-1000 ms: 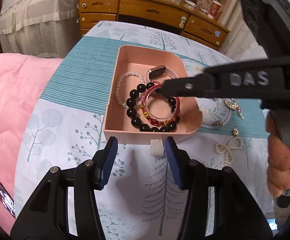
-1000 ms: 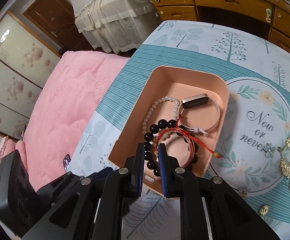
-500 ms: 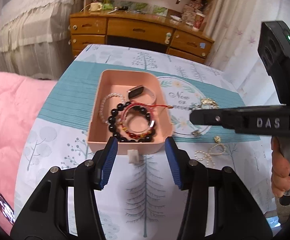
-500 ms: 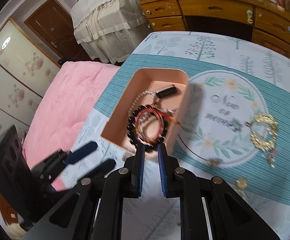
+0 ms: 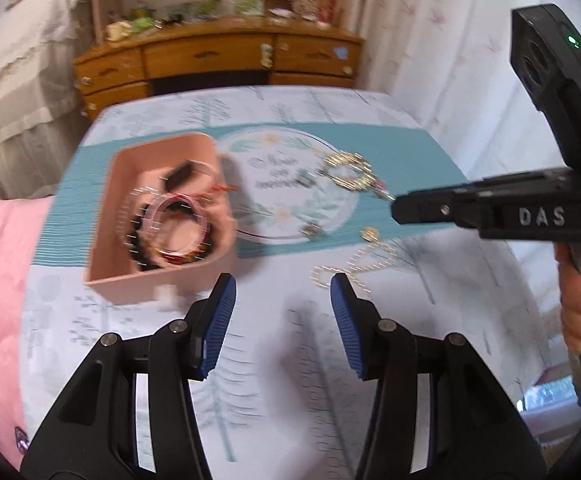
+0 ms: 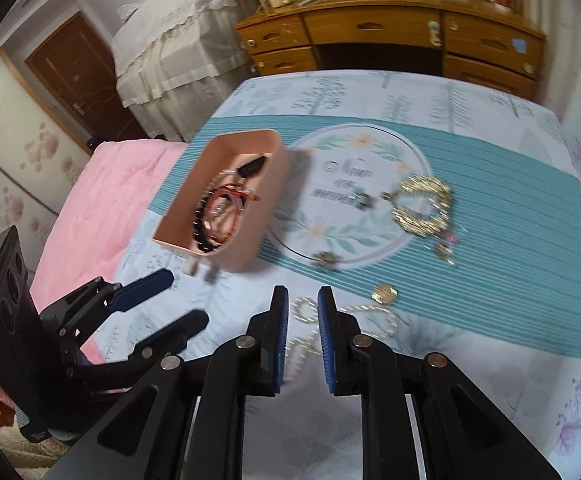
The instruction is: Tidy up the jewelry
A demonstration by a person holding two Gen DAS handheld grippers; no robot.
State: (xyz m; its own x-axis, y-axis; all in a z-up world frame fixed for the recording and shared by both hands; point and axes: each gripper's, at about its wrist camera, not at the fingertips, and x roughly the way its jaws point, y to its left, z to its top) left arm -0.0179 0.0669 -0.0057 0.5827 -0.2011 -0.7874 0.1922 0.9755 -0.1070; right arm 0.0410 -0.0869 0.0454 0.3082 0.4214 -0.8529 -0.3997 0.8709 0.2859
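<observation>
A pink tray (image 5: 104, 224) (image 6: 268, 196) holds several bracelets (image 5: 170, 228) (image 6: 218, 216): black beads, red cord and pearls. To its right, loose on the cloth, lie a gold chain piece (image 5: 346, 172) (image 6: 422, 204), a gold round charm (image 5: 369, 234) (image 6: 384, 293) and a pearl bow (image 5: 354, 264) (image 6: 306, 312). My left gripper (image 5: 282, 284) (image 6: 184, 298) is open and empty over the cloth, between tray and bow. My right gripper (image 6: 302, 294) (image 5: 398, 204) hovers above the bow, its jaws opening, a narrow gap with nothing between them.
Two small brooches (image 6: 326, 258) (image 6: 358, 198) lie on the round printed patch of the tablecloth (image 6: 510, 240). A pink quilt (image 6: 102, 200) borders the table's left side. A wooden dresser (image 6: 370, 36) stands beyond the far edge. A hand (image 5: 574, 308) holds the right gripper.
My right gripper has drawn out of the tray and swung right toward the loose jewelry, its jaws parting a little. My left gripper also shifted right, away from the tray's front.
</observation>
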